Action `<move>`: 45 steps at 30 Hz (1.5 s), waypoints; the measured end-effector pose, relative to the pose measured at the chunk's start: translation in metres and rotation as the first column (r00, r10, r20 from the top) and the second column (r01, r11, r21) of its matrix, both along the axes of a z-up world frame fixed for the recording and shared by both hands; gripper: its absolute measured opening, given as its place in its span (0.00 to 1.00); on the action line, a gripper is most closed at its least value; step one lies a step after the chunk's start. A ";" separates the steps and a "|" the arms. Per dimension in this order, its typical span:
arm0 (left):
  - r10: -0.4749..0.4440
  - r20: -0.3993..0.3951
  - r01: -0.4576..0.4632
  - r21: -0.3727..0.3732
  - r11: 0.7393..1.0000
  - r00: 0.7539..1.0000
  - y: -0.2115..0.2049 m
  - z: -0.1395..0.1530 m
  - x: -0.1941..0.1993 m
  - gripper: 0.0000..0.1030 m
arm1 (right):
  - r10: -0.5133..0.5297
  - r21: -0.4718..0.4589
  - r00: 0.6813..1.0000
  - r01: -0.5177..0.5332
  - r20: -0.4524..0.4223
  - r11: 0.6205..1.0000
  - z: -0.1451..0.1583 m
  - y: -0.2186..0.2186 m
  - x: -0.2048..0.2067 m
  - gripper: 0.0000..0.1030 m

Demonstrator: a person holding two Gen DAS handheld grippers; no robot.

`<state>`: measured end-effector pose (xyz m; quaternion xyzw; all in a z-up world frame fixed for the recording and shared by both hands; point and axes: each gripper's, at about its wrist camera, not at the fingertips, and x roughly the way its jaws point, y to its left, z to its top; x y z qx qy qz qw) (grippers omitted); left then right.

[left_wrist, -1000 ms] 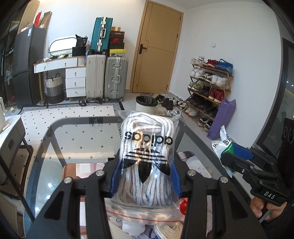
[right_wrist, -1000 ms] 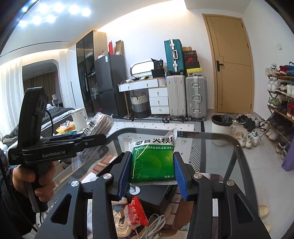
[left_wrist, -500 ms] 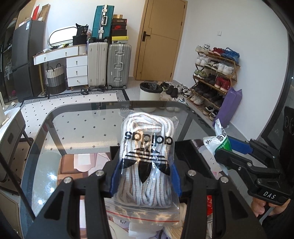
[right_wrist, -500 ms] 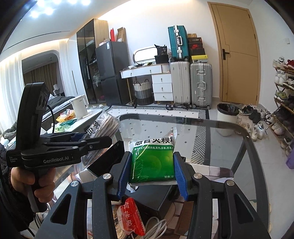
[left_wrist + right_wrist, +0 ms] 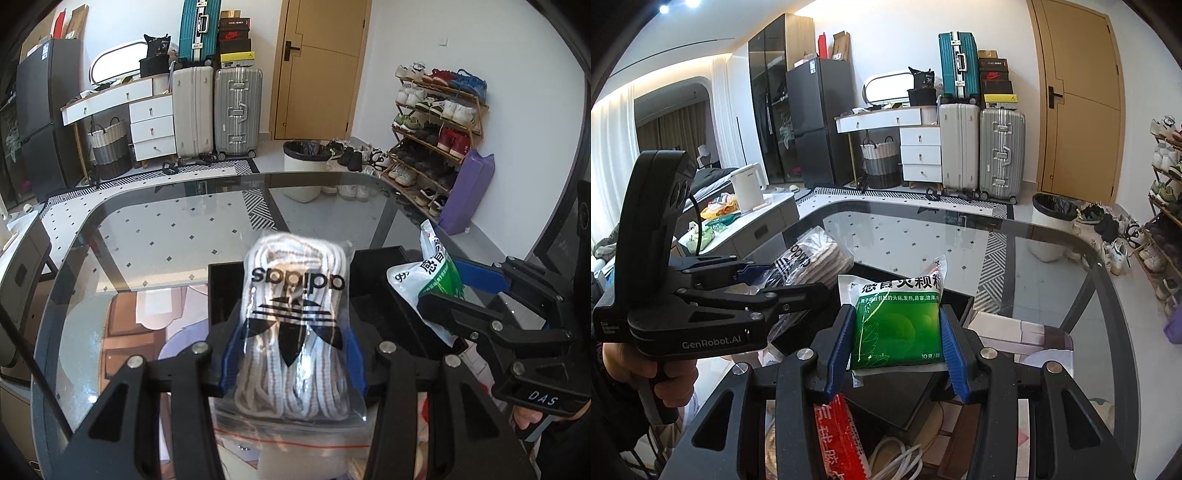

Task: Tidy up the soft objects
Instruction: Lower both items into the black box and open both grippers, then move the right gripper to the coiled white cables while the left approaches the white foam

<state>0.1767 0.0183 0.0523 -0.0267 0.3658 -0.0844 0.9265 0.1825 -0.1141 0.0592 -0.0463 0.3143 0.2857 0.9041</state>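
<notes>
Compared with a second ago, both grippers have come lower and nearer to the glass table, so that the black open box on it now lies just under and ahead of the two loads; I judge that the carrying part is nearly finished and the placing is the step in hand. The left gripper is closed narrow on a clear plastic bag of white shoelaces, its blue pads pressing the bag from both sides; the jaws have just been opening a little, but the bag is between them and does not slip in these pictures. The right gripper is closed in the same narrow way on a green sachet, which stands upright between its pads. In the right wrist view the left gripper with its bag is beside the sachet, on its left side. The black box stands near the middle of the table, towards its near edge; what is inside it I cannot tell, because the loads hide it. Under the glass, below the table, a red packet and a white cord are lying, not in the box as far as I can see.
</notes>
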 end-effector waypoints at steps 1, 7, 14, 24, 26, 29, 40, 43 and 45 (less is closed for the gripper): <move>0.000 0.000 0.000 0.004 1.000 1.000 0.001 -0.001 0.000 0.45 | 0.001 -0.001 1.000 -0.001 -0.003 1.000 -0.001 0.000 0.001 0.43; 0.003 -0.004 -0.003 0.037 0.999 1.000 -0.004 -0.005 0.003 0.49 | 0.008 -0.019 1.000 -0.008 -0.002 1.000 -0.004 0.003 0.004 0.44; 0.021 0.007 -0.022 0.047 0.999 1.000 0.000 -0.001 -0.002 0.78 | 0.009 -0.024 1.000 -0.009 0.012 1.000 0.000 0.003 0.001 0.59; 0.055 0.080 -0.060 0.058 0.997 0.995 0.013 0.018 -0.031 1.00 | -0.025 0.005 0.999 0.025 0.030 1.000 0.013 -0.021 -0.026 0.99; 0.059 0.079 -0.064 0.060 0.996 0.995 0.015 0.020 -0.037 1.00 | -0.030 0.016 0.999 0.029 0.028 0.999 0.014 -0.028 -0.036 0.99; 0.060 0.085 -0.064 0.050 0.997 0.995 0.017 0.021 -0.047 1.00 | -0.038 0.026 0.999 0.037 0.024 0.999 0.015 -0.035 -0.048 0.99; 0.045 0.101 -0.055 0.096 0.994 0.994 0.016 0.012 -0.086 1.00 | -0.053 0.008 0.998 0.053 0.033 0.999 0.016 -0.045 -0.091 0.99; 0.054 0.106 -0.063 0.090 0.994 0.993 0.021 0.011 -0.095 1.00 | -0.063 -0.003 0.998 0.063 0.025 0.998 0.015 -0.045 -0.097 0.99; 0.054 0.090 -0.062 0.088 0.994 0.994 0.024 0.009 -0.098 1.00 | -0.072 -0.003 0.997 0.072 0.017 0.997 0.012 -0.047 -0.101 0.99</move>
